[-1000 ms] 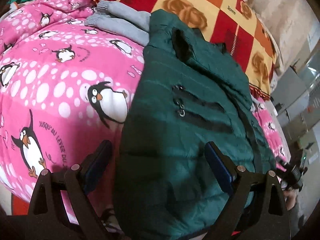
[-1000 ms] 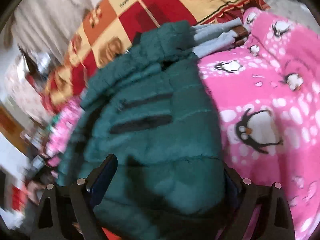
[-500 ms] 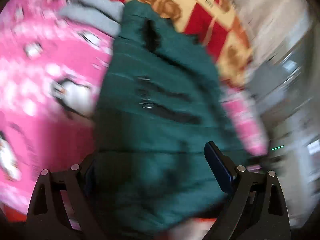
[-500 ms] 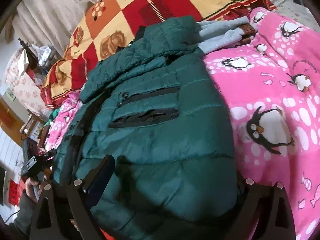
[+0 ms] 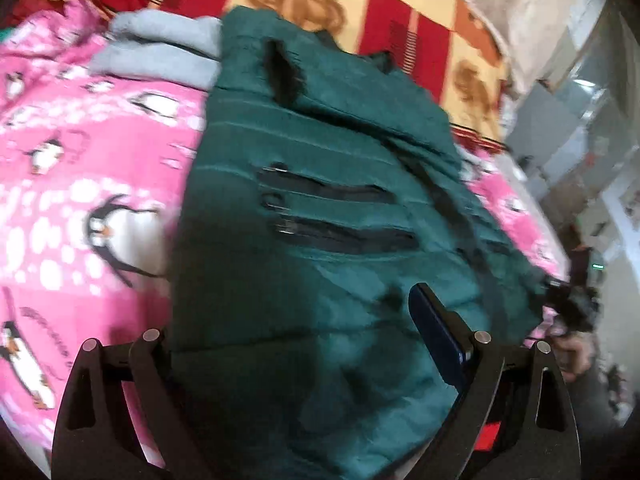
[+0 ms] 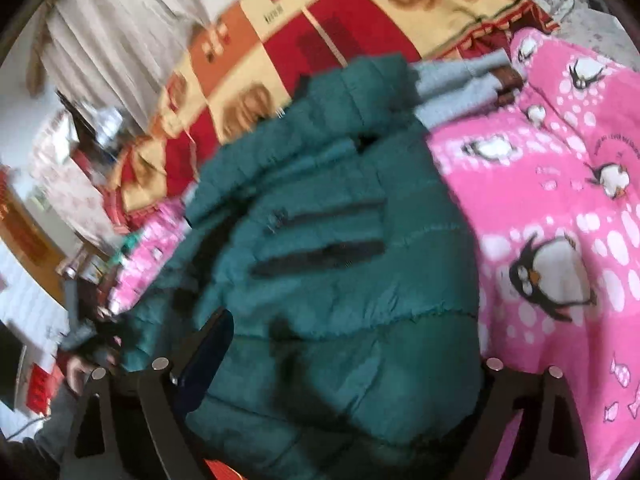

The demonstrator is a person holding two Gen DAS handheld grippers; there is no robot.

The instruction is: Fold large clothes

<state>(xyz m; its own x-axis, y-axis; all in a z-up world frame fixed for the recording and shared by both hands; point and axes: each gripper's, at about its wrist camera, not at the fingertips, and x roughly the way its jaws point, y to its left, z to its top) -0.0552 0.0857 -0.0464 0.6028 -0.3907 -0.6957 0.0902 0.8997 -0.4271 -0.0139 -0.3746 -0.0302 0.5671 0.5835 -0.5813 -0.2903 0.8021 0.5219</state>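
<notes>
On the bed's pink penguin blanket [image 5: 80, 168], my left claw [image 5: 292, 344] and right claw [image 6: 352, 364] both gape wide around the green puffer jacket [image 5: 320, 216]'s near hem, bulky, soft, slippery-looking, best pinched at corners.

Little lettering, none of it legible

Small dark print on a cream square of the checked blanket [image 6: 276, 12], far ahead of the right gripper, and curved writing on the pink penguin blanket [image 6: 612, 152] are too blurred to read.
</notes>
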